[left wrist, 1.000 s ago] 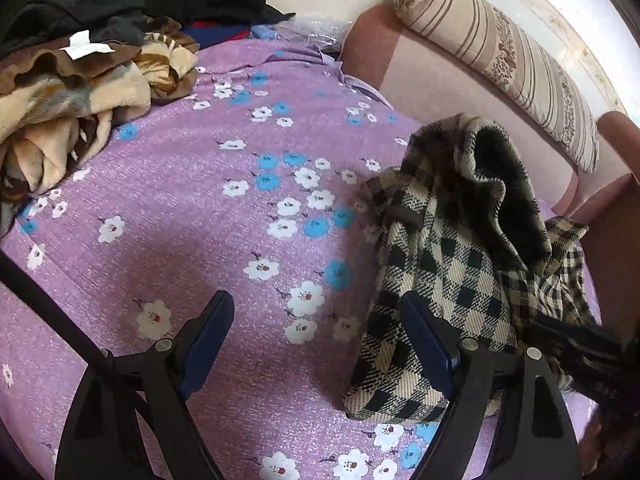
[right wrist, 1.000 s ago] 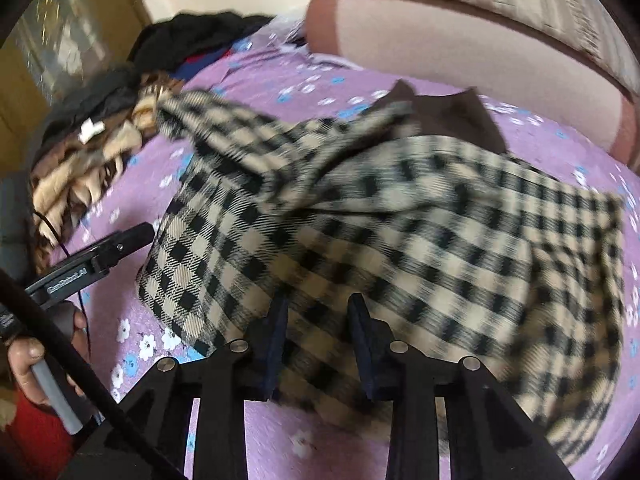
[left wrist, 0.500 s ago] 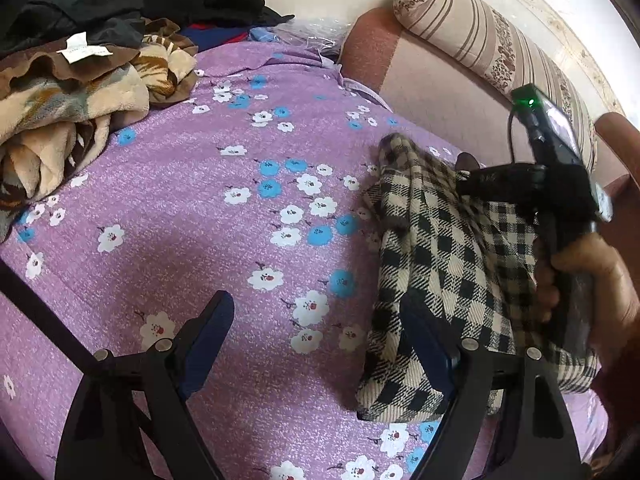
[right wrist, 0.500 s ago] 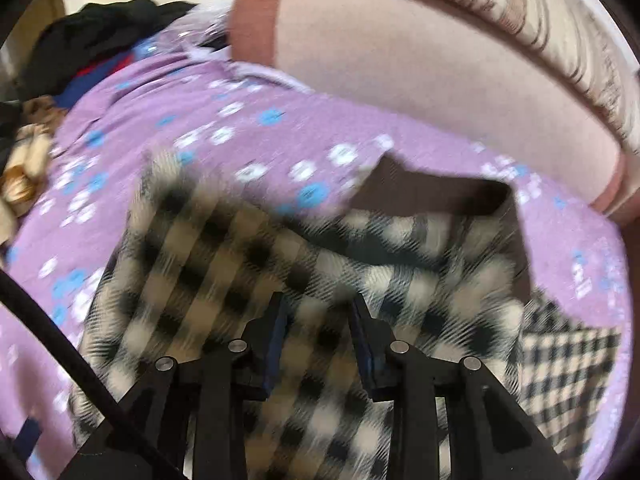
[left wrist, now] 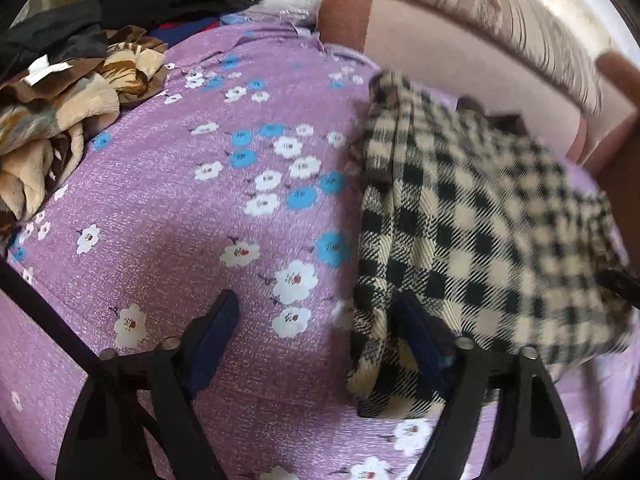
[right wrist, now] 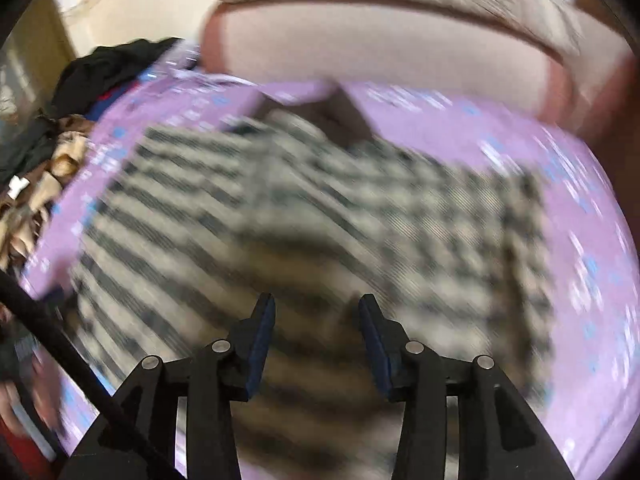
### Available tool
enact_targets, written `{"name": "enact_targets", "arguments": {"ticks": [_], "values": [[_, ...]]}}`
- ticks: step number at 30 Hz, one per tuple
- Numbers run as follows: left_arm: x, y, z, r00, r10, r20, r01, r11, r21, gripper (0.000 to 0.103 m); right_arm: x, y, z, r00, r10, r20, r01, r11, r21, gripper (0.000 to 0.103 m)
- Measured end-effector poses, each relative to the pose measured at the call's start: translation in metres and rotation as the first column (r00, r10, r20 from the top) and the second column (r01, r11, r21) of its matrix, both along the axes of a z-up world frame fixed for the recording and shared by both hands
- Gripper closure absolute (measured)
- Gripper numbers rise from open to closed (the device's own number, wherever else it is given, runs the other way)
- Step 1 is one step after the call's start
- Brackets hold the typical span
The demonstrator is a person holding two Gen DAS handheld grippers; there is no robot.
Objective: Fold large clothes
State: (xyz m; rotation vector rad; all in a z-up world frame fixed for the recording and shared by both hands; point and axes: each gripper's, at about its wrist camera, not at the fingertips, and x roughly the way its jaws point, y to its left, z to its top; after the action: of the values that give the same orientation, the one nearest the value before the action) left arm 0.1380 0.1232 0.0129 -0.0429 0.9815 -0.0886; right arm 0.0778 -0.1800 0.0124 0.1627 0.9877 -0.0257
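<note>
The left gripper [left wrist: 316,332] hangs low over the bed with its 2 blue-padded fingers [left wrist: 214,332] spread wide and nothing between them. Its right finger lies over the near left edge of the checked garment [left wrist: 460,216], though whether it presses on the cloth cannot be told. Under the gap is the purple flowered sheet [left wrist: 192,208], bare apart from its white and blue blossoms.

The right gripper [right wrist: 316,328] is parted too, the gap narrower, and it holds nothing; it hovers above the near part of the checked garment [right wrist: 304,216], which is badly smeared by motion blur in this view.

The black-and-cream garment lies folded on the right side of the bed, its long left edge showing several stacked layers, and a dark brown piece [right wrist: 340,116] shows at its far end near the sofa-like padded backrest [right wrist: 380,52]. A striped bolster [left wrist: 480,12] sits on top of that backrest. At the far left of the bed is a heap of brown, cream and black clothes [left wrist: 68,92], well apart from the checked garment.
</note>
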Motion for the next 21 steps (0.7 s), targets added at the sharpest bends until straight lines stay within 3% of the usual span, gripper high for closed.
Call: {"name": "enact_targets", "arguments": {"ticks": [5, 8, 12, 13, 15, 17, 20, 21], "values": [[-0.007, -0.011, -0.001, 0.999, -0.012, 0.04, 0.007, 0.993, 0.118, 0.027, -0.055, -0.077, -0.031, 0.983, -0.174, -0.05, 0.175, 0.985, -0.002, 0.059], [-0.008, -0.007, -0.001, 0.999, 0.003, 0.04, -0.007, 0.995, 0.102, 0.027, -0.075, -0.114, -0.035, 0.952, -0.298, -0.069, 0.298, 0.954, -0.013, 0.059], [-0.009, -0.001, -0.002, 0.999, 0.027, 0.038, -0.029, 0.998, 0.055, 0.028, -0.09, -0.15, -0.014, 0.937, -0.35, 0.006, 0.346, 0.928, 0.136, 0.056], [-0.01, -0.002, -0.002, 0.999, 0.03, 0.042, -0.033, 0.998, 0.061, 0.027, -0.088, -0.155, -0.006, 0.934, -0.354, 0.035, 0.344, 0.924, 0.167, 0.056], [-0.011, -0.005, -0.002, 0.998, 0.039, 0.051, -0.043, 0.997, 0.072, 0.027, -0.073, -0.161, 0.01, 0.933, -0.349, 0.083, 0.325, 0.92, 0.221, 0.039], [-0.012, -0.006, -0.002, 0.997, 0.045, 0.058, -0.049, 0.996, 0.075, 0.027, -0.05, -0.161, 0.017, 0.94, -0.325, 0.106, 0.294, 0.928, 0.23, 0.03], [-0.016, -0.007, -0.003, 0.997, 0.043, 0.068, -0.048, 0.996, 0.081, 0.027, 0.0, -0.155, 0.009, 0.952, -0.301, 0.057, 0.289, 0.944, 0.158, 0.03], [-0.017, -0.007, -0.003, 0.997, 0.041, 0.07, -0.046, 0.995, 0.084, 0.027, 0.007, -0.155, 0.002, 0.954, -0.299, 0.036, 0.291, 0.947, 0.137, 0.036]]}}
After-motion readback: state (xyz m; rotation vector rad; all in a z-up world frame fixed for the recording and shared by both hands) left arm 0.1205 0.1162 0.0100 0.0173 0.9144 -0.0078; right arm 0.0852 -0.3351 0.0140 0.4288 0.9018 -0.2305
